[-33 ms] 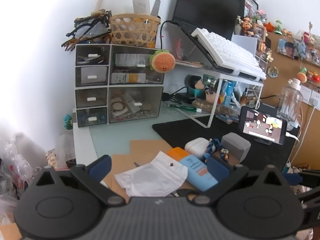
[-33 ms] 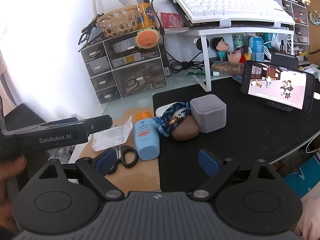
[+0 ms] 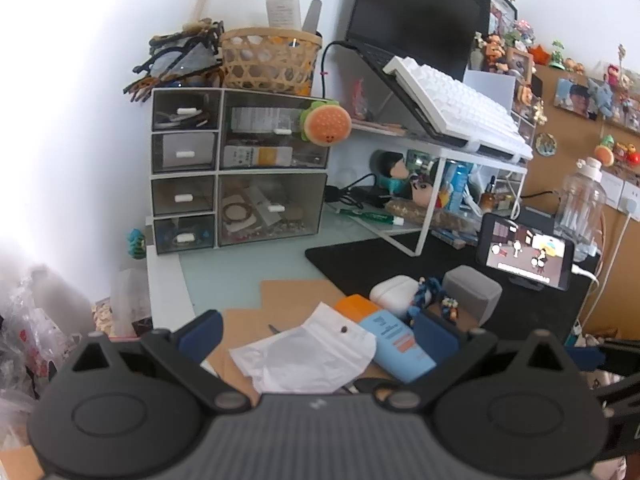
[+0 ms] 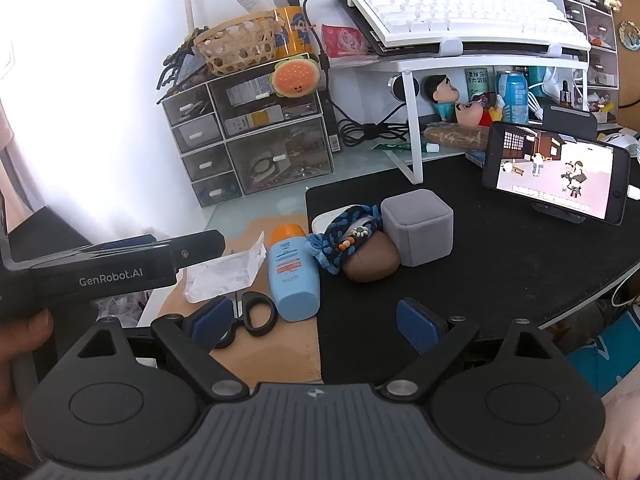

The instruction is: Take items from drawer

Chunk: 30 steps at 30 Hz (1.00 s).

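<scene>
A clear drawer unit (image 3: pixel 240 168) (image 4: pixel 248 136) stands at the back left of the desk, all its drawers shut, with small items visible inside. My left gripper (image 3: pixel 316 334) is open and empty, hovering above a white plastic bag (image 3: pixel 308 356) and a blue sunscreen bottle (image 3: pixel 394 344). My right gripper (image 4: pixel 316 320) is open and empty, above the desk's front edge, near black scissors (image 4: pixel 256 314) and the blue bottle (image 4: pixel 292 268). The left gripper's body (image 4: pixel 120 264) shows at the left of the right wrist view.
A grey box (image 4: pixel 418 226), brown case (image 4: pixel 372 260), braided cord (image 4: pixel 344 234) and white earbud case (image 3: pixel 394 290) lie on the black mat (image 4: pixel 500 256). A phone (image 4: pixel 556 172) plays video. A white shelf (image 4: pixel 412 120) holds a keyboard (image 4: pixel 460 8). A basket (image 3: pixel 270 60) tops the drawers.
</scene>
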Available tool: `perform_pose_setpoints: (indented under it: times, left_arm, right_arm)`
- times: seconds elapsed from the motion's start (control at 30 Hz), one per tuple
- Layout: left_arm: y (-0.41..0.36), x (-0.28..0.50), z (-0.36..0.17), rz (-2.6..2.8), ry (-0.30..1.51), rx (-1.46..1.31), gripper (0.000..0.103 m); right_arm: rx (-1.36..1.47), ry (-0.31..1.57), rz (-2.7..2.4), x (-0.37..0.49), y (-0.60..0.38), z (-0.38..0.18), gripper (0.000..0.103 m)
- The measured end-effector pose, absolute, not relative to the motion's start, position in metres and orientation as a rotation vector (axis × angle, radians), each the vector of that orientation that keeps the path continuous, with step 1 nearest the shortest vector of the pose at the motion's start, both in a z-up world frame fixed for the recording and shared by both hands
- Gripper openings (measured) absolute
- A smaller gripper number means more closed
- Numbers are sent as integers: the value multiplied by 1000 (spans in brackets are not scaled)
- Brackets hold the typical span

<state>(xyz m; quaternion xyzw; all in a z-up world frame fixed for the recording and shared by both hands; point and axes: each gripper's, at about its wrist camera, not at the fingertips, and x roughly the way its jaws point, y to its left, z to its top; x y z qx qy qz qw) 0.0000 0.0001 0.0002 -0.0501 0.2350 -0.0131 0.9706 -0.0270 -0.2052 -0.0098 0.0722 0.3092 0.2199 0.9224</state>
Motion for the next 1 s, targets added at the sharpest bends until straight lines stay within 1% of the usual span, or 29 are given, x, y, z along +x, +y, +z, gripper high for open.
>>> perform_pose_setpoints:
  times: [1.0]
  left_arm:
    - [4,-4,2,-19,462,-114,103]
  right_arm:
    - [117,609,459,-29,-199,-1,93]
